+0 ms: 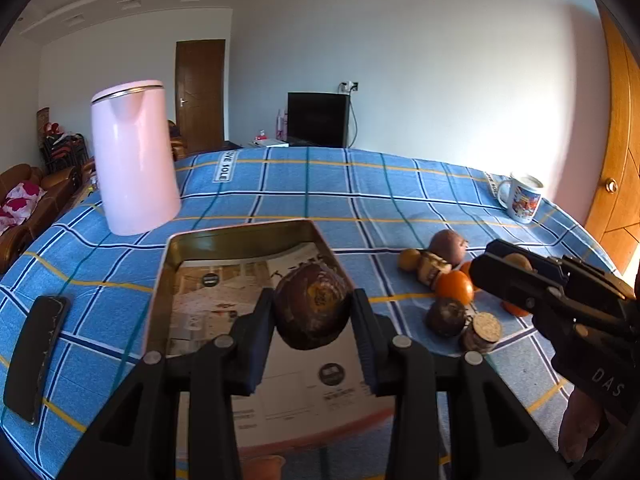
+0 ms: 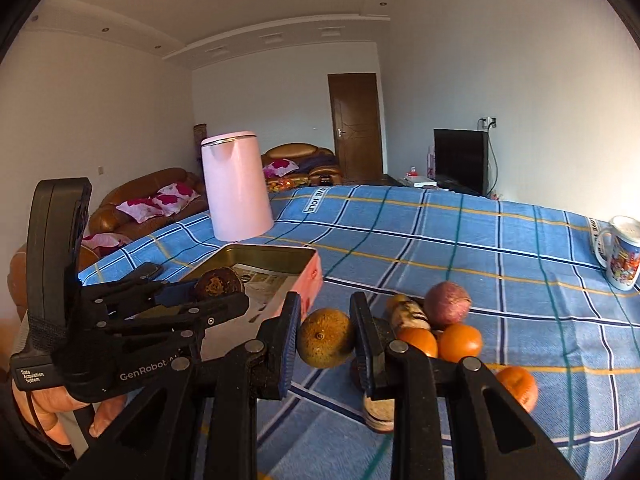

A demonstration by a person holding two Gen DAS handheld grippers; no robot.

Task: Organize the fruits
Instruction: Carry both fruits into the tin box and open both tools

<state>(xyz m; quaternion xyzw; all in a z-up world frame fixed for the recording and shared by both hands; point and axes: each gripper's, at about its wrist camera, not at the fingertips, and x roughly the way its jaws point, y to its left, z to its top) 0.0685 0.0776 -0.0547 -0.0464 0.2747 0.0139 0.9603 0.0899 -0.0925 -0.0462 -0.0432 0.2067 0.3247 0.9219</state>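
My left gripper (image 1: pixel 313 312) is shut on a dark brown wrinkled fruit (image 1: pixel 312 307), held over the open metal tin (image 1: pixel 244 232) lined with printed paper. My right gripper (image 2: pixel 325 336) is shut on a dull yellow-green citrus fruit (image 2: pixel 325 343), lifted above the blue checked cloth. In the right wrist view the left gripper (image 2: pixel 218 294) shows at the left with its brown fruit (image 2: pixel 219 285) over the tin (image 2: pixel 276 254). A pile of fruit lies to the right: oranges (image 2: pixel 460 342), a purplish round fruit (image 2: pixel 446 305), and a spotted banana piece (image 2: pixel 410 314).
A pink kettle (image 1: pixel 134 156) stands behind the tin. A black phone (image 1: pixel 36 354) lies at the left on the cloth. A printed mug (image 1: pixel 522 198) sits at the far right edge. Sofas (image 2: pixel 136 204), a door and a dark screen (image 2: pixel 460 160) stand beyond the table.
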